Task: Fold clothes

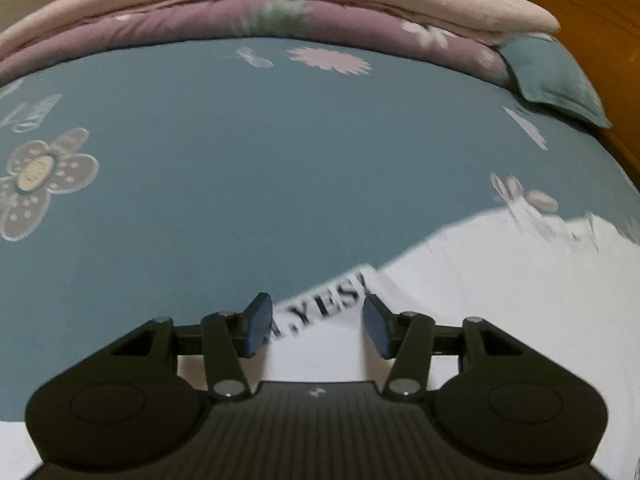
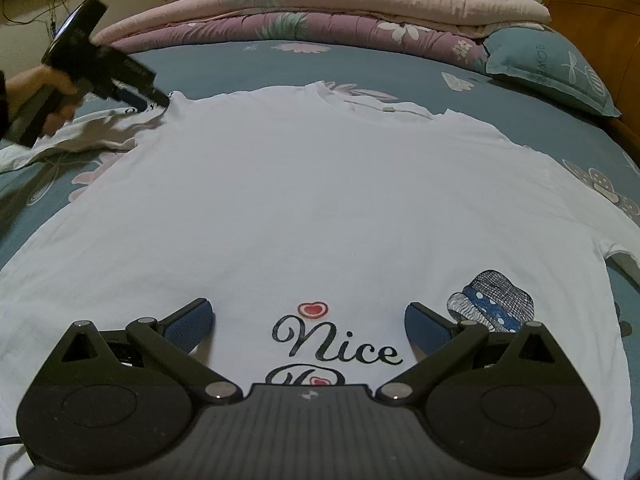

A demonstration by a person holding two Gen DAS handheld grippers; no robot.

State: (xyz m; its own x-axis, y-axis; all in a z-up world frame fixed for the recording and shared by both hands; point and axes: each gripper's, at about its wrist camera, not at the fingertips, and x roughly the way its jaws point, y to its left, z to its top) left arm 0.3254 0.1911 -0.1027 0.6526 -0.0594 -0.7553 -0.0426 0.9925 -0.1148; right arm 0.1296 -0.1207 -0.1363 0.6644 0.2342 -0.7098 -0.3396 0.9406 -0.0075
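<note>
A white T-shirt (image 2: 320,200) lies spread flat on the blue flowered bed sheet (image 2: 224,60), with a "Nice" print (image 2: 340,344) and a hat drawing (image 2: 494,302) near me. My right gripper (image 2: 308,328) hangs open just above that print, nothing between its pads. My left gripper (image 2: 160,99), held by a hand (image 2: 40,88), sits at the shirt's far left shoulder and sleeve. In the left wrist view this gripper (image 1: 318,328) is open, and the sleeve edge (image 1: 500,300) with "YES" lettering (image 1: 324,310) lies between its blue pads (image 1: 258,330).
Folded pink and purple quilts (image 2: 320,4) are stacked along the far side of the bed. A teal pillow (image 2: 548,68) lies at the far right beside a wooden headboard (image 2: 592,12). Bare sheet (image 1: 240,180) stretches beyond the left gripper.
</note>
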